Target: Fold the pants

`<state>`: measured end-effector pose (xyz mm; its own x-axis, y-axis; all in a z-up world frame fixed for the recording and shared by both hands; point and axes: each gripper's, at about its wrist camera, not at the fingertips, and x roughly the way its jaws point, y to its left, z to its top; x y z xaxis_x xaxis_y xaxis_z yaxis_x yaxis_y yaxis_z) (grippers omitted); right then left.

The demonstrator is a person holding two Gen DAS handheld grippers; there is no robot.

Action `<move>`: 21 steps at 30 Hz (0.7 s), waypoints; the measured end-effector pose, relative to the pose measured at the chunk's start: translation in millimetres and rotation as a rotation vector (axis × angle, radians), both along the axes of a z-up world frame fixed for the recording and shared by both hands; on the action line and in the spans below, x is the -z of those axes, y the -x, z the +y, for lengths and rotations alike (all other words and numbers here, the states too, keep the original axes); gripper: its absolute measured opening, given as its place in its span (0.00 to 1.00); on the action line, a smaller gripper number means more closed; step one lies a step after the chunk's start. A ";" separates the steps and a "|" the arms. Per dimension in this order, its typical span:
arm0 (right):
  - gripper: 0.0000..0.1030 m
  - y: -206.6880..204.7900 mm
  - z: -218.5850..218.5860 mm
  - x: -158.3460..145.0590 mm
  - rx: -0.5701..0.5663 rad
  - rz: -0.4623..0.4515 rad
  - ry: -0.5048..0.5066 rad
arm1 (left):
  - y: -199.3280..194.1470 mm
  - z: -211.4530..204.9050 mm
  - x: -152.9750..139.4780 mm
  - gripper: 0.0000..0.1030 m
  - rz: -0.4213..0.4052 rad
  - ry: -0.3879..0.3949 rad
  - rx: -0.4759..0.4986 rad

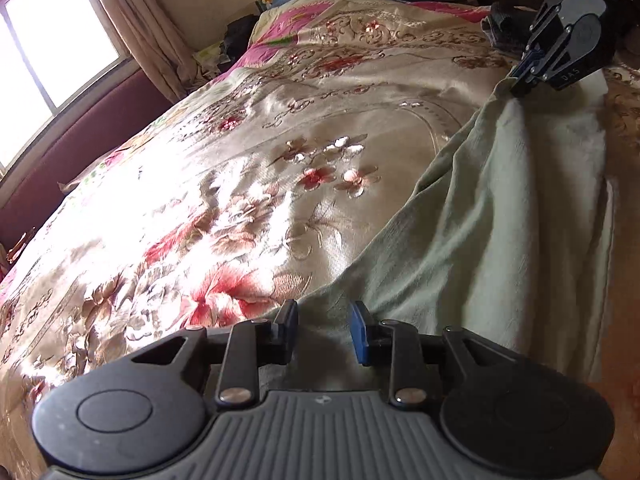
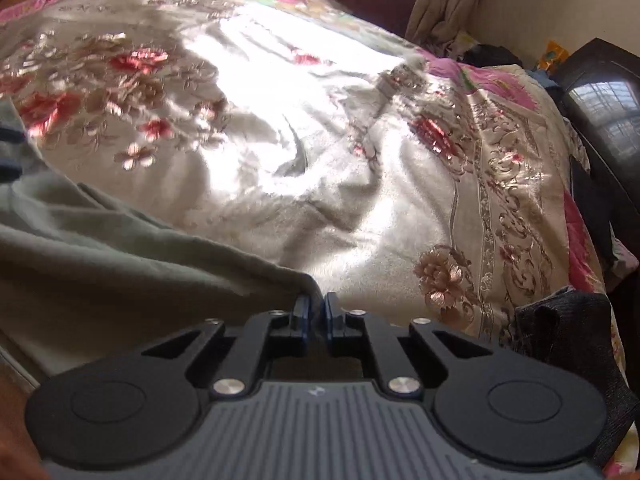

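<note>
The right gripper's (image 2: 316, 312) fingers were pinched on a corner of the pants (image 1: 500, 208). The left gripper's (image 1: 324, 330) fingers stood apart astride the cloth's edge, unclamped. The pants ran lengthwise from one gripper to the other, flat on the bed (image 1: 240, 140).
</note>
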<state>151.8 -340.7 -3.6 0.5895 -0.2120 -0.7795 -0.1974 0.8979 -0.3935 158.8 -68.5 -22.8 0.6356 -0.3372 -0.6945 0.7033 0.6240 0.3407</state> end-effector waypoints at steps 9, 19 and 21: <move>0.23 1.7 45.1 -40.1 -0.062 -0.199 -0.085 | 37.1 53.9 -23.0 0.44 -0.036 0.045 -0.130; 0.24 80.1 131.9 -18.6 -0.554 -0.030 -0.112 | 105.5 81.1 -34.9 0.44 0.042 0.120 -0.065; 0.24 81.9 130.4 -10.2 -0.530 0.013 -0.109 | 114.6 72.7 -32.8 0.44 0.039 0.129 -0.027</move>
